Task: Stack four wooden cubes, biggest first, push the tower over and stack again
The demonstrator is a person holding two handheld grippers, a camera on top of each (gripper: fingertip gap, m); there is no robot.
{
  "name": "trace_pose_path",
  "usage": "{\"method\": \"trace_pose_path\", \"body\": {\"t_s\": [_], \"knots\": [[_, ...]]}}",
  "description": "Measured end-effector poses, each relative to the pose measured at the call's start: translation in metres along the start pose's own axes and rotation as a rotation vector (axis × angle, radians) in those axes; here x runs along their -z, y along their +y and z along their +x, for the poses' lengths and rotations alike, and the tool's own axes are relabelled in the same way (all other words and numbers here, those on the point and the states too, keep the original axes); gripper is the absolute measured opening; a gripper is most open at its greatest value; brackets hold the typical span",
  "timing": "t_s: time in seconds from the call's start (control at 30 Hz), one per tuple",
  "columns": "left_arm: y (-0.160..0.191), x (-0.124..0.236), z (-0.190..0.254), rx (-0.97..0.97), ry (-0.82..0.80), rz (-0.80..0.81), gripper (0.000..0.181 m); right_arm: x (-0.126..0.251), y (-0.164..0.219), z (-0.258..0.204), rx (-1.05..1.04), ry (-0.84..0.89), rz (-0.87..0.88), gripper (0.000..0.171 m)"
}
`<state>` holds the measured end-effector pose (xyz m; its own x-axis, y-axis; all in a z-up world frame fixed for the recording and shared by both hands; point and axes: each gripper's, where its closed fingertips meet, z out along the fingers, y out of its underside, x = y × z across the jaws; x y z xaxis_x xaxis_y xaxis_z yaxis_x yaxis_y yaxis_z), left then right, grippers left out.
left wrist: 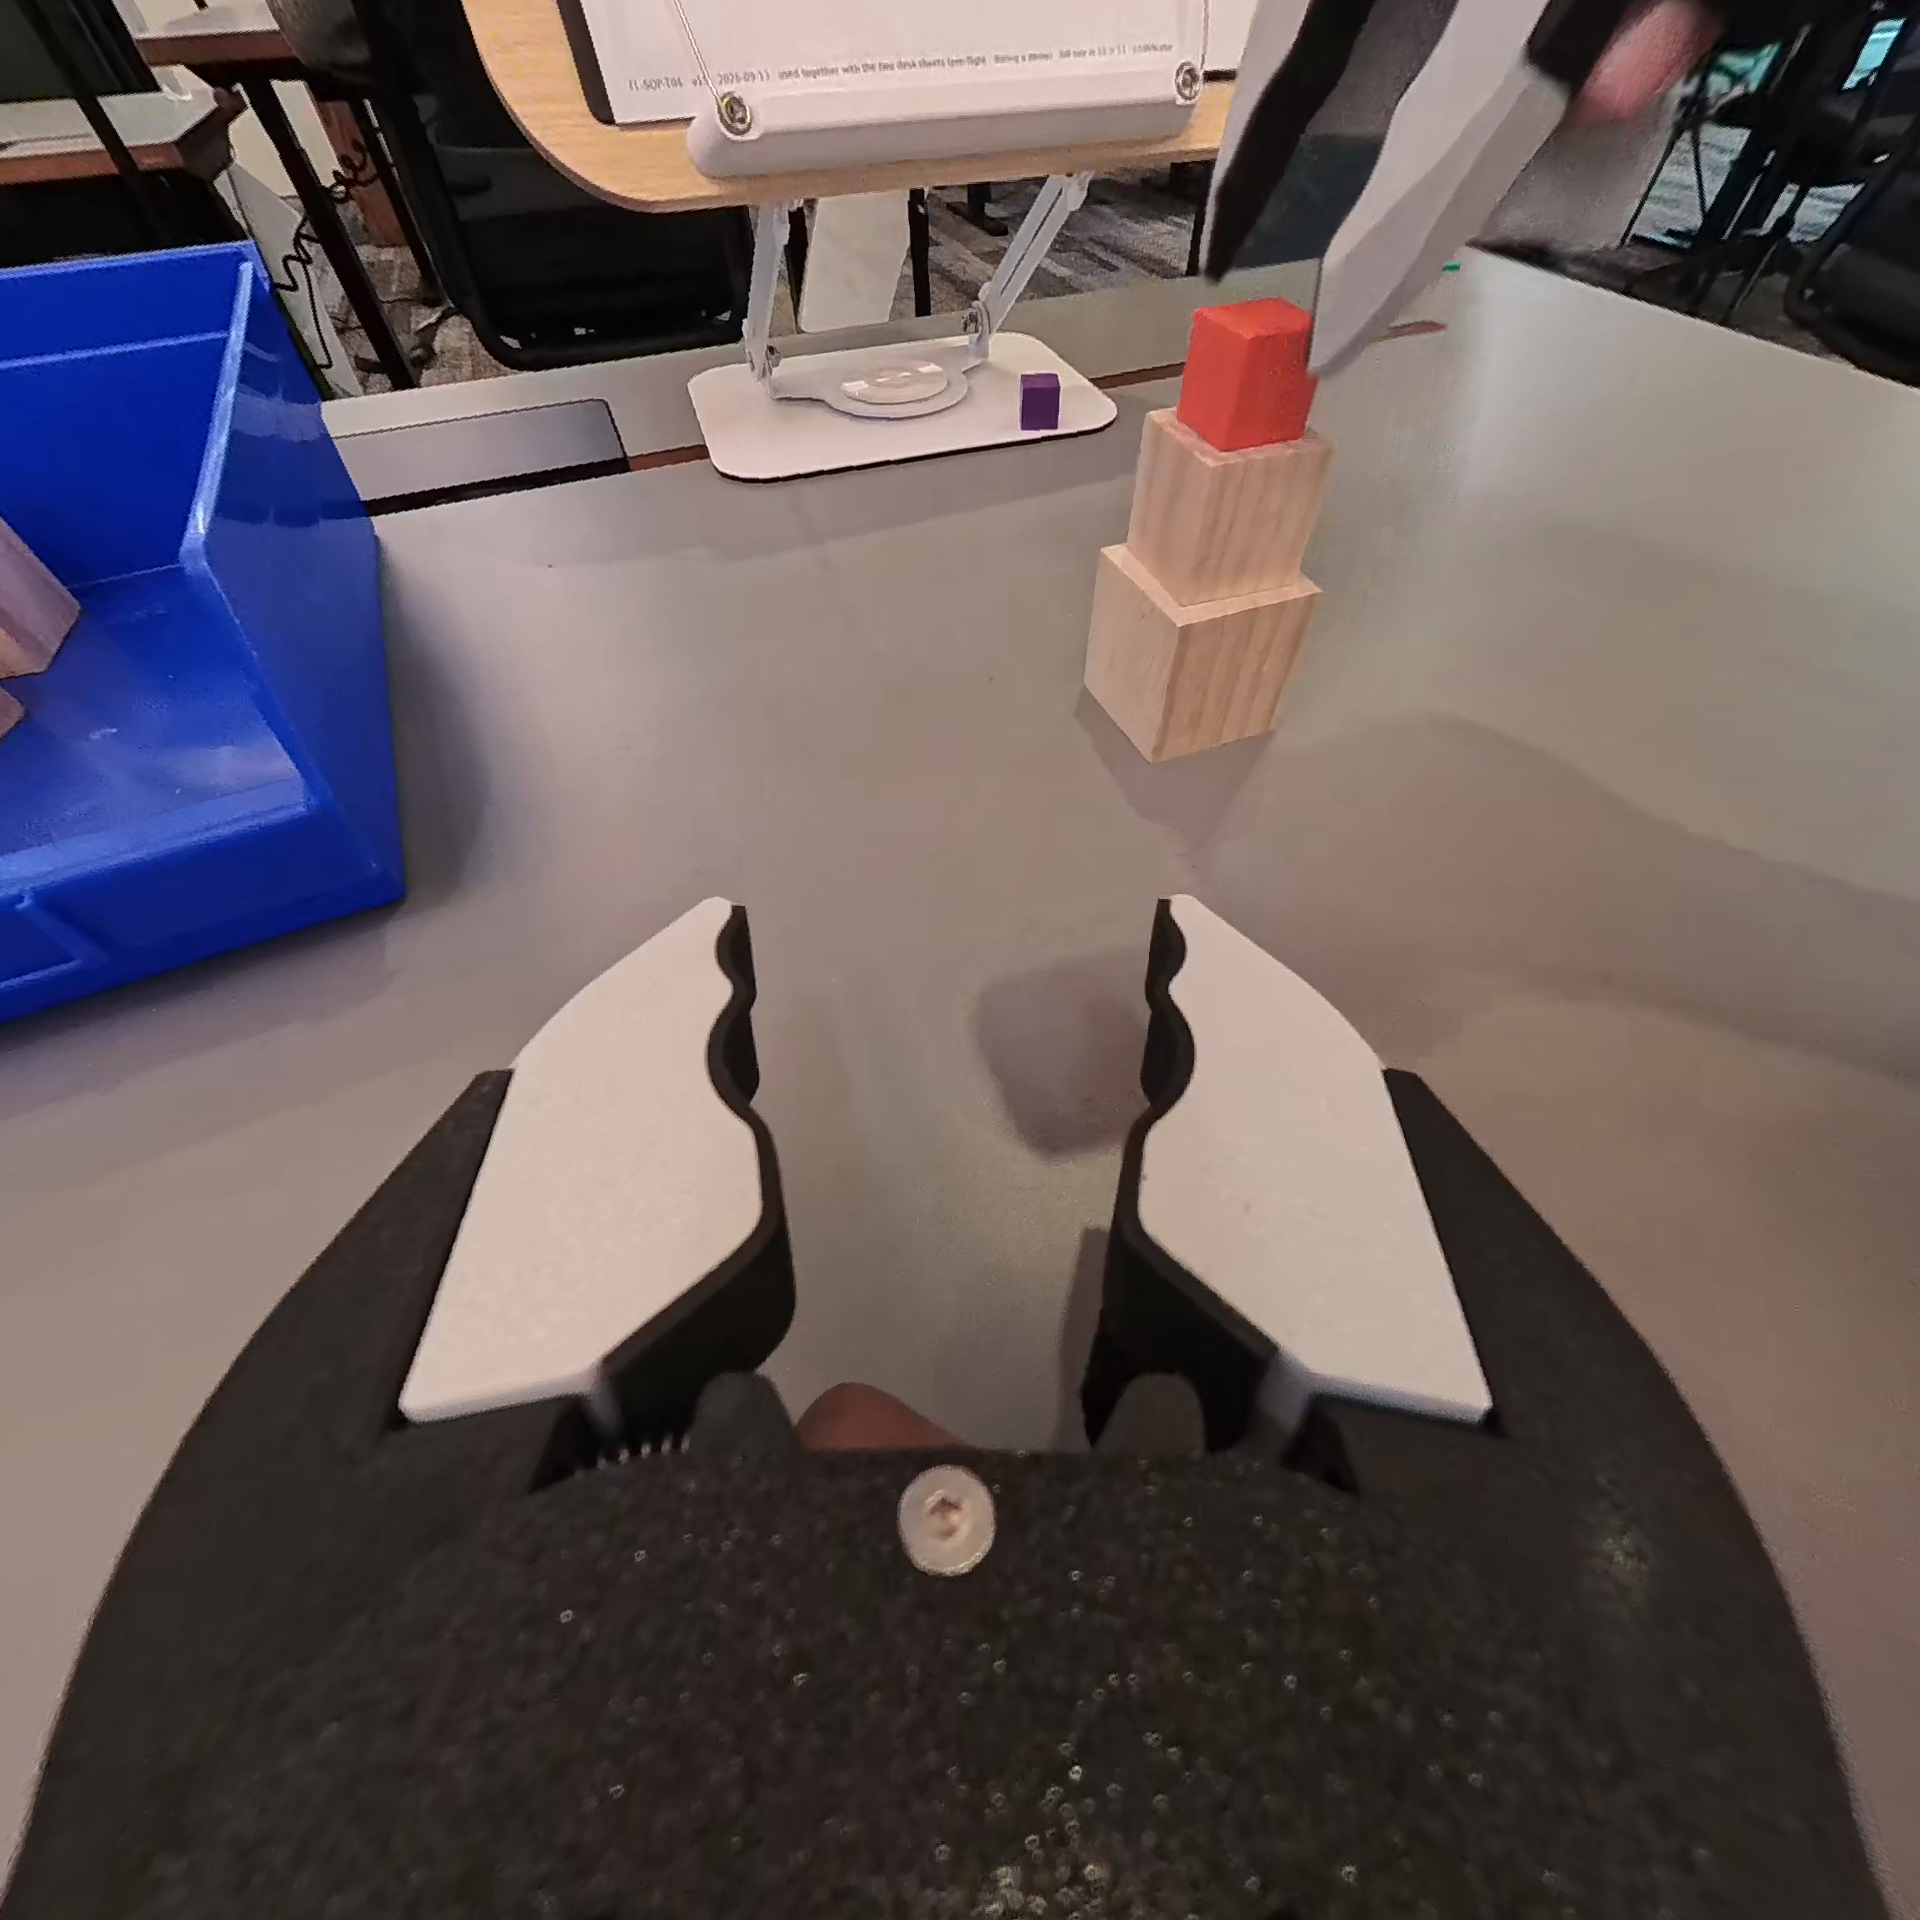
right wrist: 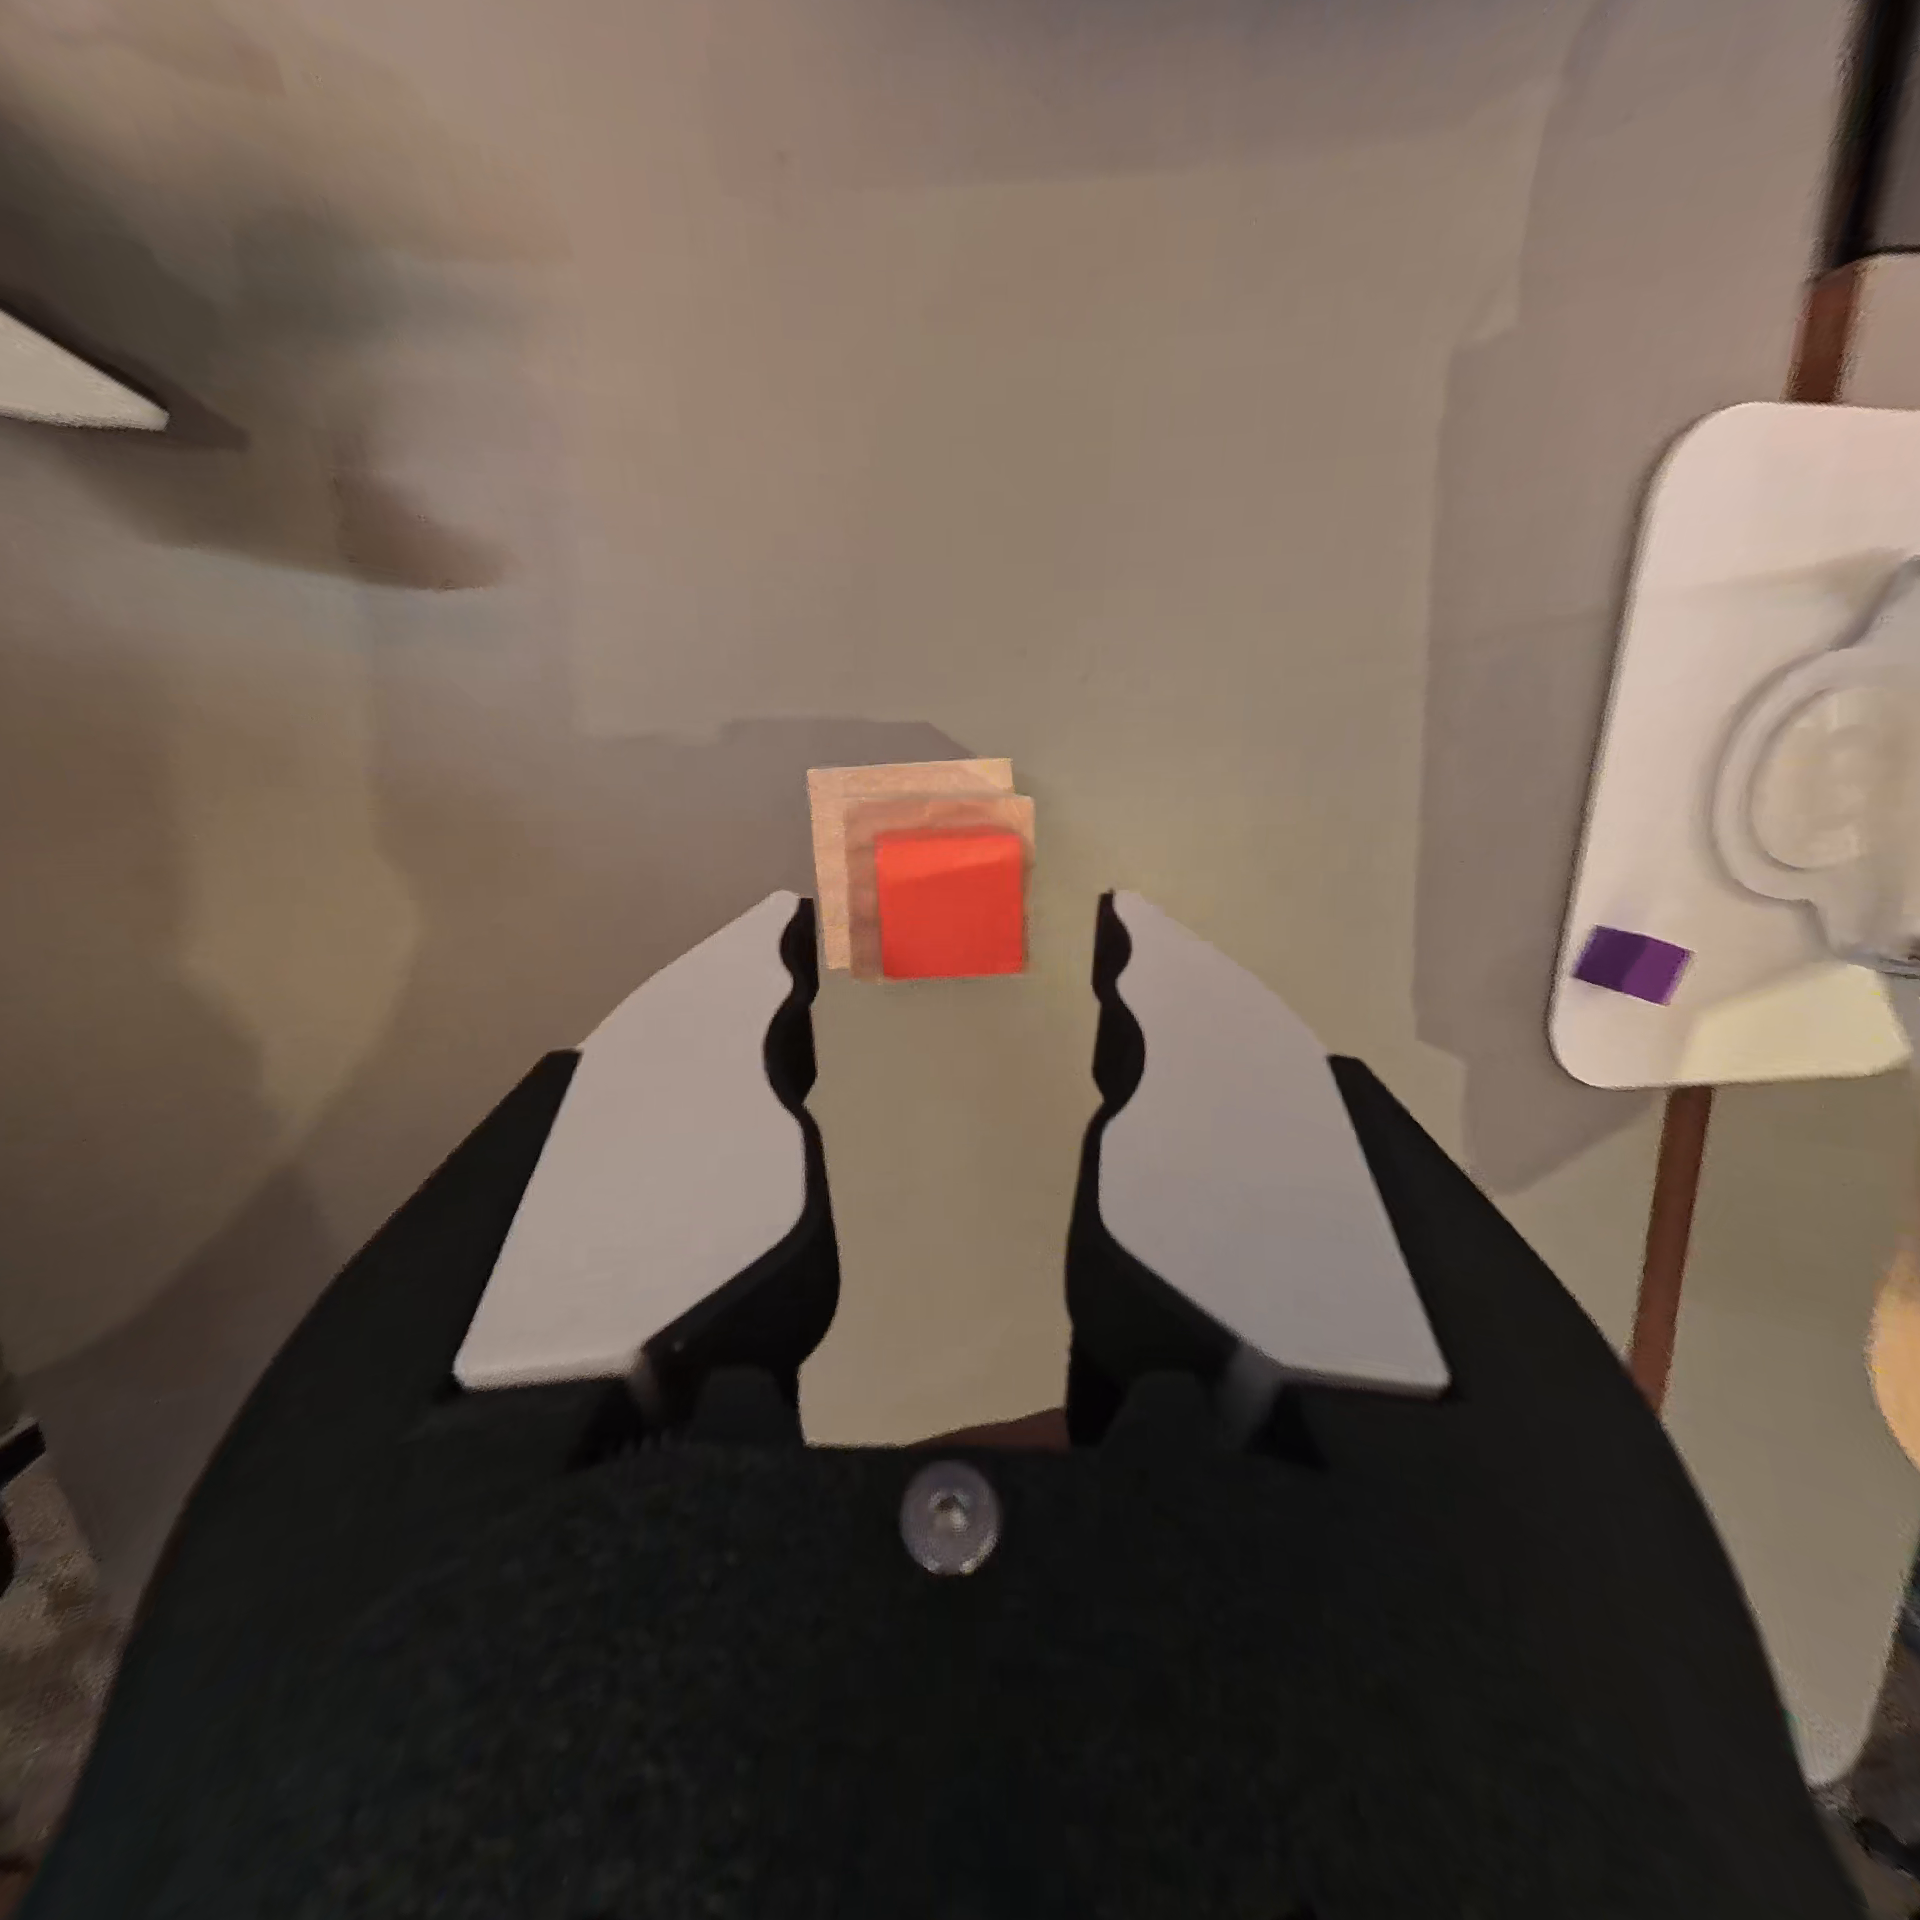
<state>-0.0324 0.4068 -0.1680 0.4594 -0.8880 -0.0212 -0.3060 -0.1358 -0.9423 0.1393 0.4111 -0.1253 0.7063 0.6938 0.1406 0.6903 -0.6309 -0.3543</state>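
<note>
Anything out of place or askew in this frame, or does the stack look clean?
The purple cube sits apart on the white stand base, not on the tower. The red cube rests off-centre on the upper wooden cube, toward one edge, and that cube is offset on the bottom cube. Both grippers are open, nothing toppled.
</note>
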Motion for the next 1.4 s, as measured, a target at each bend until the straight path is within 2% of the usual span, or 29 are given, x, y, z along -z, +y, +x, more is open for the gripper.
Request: {"method": "trace_pose_path", "body": {"t_s": [0.07, 0.17, 0.27, 0.37, 0.47, 0.57, 0.67, 1.1, 1.23, 1.4], "knots": [[-0.001, 0.000, 0.001, -0.002, 0.001, 0.001, 0.072, 0.026, 0.000, 0.008, -0.032, 0.095, 0.075, 0.054], [-0.002, 0.001, 0.001, -0.013, -0.008, 0.007, 0.072, 0.072, 0.002, 0.000, -0.084, 0.280, 0.296, 0.054], [-0.005, 0.002, -0.001, -0.034, -0.025, 0.011, 0.072, 0.100, 0.027, -0.022, -0.204, 0.515, 0.498, 0.054], [-0.008, 0.003, -0.006, -0.046, -0.050, 0.013, 0.073, 0.098, 0.068, -0.053, -0.475, 0.690, 0.678, 0.058], [-0.008, 0.003, -0.008, -0.046, -0.067, 0.004, 0.073, 0.065, 0.111, -0.092, -0.707, 0.762, 0.733, 0.061], [-0.006, 0.002, -0.006, -0.033, -0.078, -0.016, 0.073, 0.038, 0.137, -0.122, -0.806, 0.794, 0.698, 0.068], [-0.005, 0.002, 0.000, -0.009, -0.071, -0.029, 0.073, 0.036, 0.146, -0.135, -0.823, 0.817, 0.690, 0.068], [-0.006, 0.002, 0.009, -0.035, -0.076, -0.033, 0.072, 0.031, 0.151, -0.134, -0.817, 0.753, 0.671, 0.064], [-0.008, -0.002, 0.012, -0.021, -0.046, -0.013, 0.071, 0.017, 0.148, -0.100, -0.765, 0.684, 0.609, 0.062], [-0.011, -0.002, 0.019, -0.050, -0.030, 0.002, 0.071, -0.010, 0.125, 0.016, -0.574, 0.571, 0.578, 0.061]]}}
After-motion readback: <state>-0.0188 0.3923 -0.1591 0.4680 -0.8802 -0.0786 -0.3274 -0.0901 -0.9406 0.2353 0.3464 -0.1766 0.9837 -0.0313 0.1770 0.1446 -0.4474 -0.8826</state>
